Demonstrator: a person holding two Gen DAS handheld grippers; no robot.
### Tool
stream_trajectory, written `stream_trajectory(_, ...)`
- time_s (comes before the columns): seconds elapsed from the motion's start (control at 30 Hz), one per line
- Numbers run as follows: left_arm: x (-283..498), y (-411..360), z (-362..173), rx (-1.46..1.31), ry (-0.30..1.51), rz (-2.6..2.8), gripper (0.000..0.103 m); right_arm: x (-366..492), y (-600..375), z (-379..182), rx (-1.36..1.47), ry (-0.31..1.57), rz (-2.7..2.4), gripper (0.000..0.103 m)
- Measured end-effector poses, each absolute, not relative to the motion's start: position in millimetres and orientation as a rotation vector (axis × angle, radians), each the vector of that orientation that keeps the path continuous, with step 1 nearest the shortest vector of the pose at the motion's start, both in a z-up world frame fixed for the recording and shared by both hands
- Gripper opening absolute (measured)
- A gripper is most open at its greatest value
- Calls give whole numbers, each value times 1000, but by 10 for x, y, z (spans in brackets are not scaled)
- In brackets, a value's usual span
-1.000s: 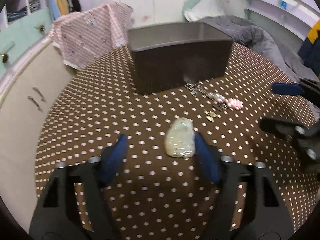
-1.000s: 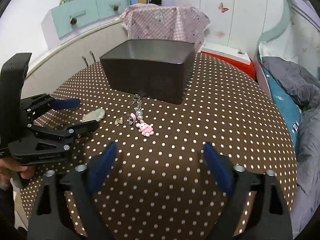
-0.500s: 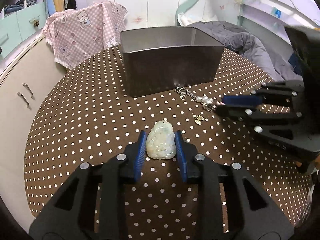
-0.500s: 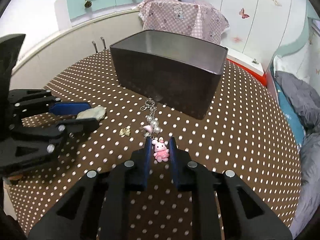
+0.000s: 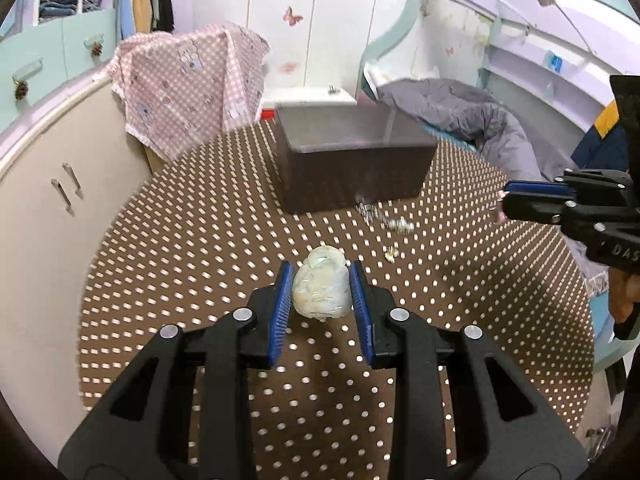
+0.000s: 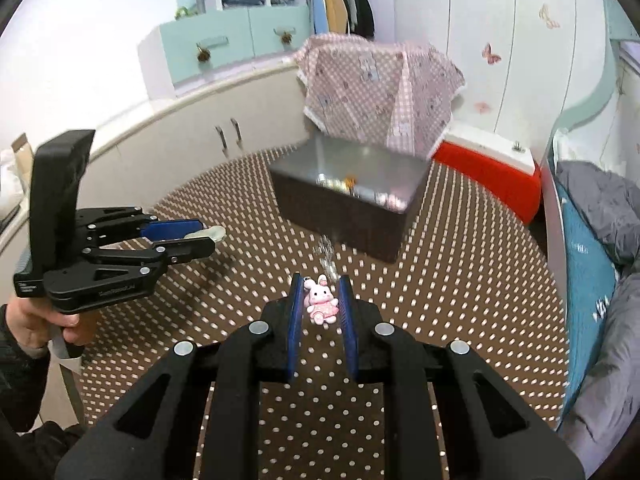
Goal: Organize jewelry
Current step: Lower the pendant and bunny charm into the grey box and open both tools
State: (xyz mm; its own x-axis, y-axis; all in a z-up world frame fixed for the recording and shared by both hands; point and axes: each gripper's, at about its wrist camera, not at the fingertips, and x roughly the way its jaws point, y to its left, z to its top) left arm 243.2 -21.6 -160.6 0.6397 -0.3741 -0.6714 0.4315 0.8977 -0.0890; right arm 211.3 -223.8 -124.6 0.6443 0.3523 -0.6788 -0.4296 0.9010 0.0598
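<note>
We see a pale green jade pendant clamped between the 2 blue pads of the left gripper, lifted above the table; from the right wrist view it pokes out of that gripper's tip as a pale sliver. The right gripper is closed on a pink bunny charm, w/ its beaded chain trailing down toward the tabletop, blurred. In the left wrist view the same chain shows in front of the box, blurred, and a small gold piece lies on the cloth near it. Behind both sits a dark rectangular box, open-topped, w/ a few small pieces inside, too blurred to name. All this is over a round table covered in brown cloth w/ white polka dots. Beyond it: a pink checked cloth, cream cabinets at left, a grey duvet at right.
</note>
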Motion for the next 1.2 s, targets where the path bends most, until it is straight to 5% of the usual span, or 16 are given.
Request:
stream_trajectory(0.67, 2749, -218, -421, 54, 556, -452, 29, 2570, -2224, -276, -35, 621, 465, 16)
stream_trajectory(1.2, 3509, -710, -573, 29, 683, -475, 29, 3507, -2286, -563, 115, 787, 409, 18)
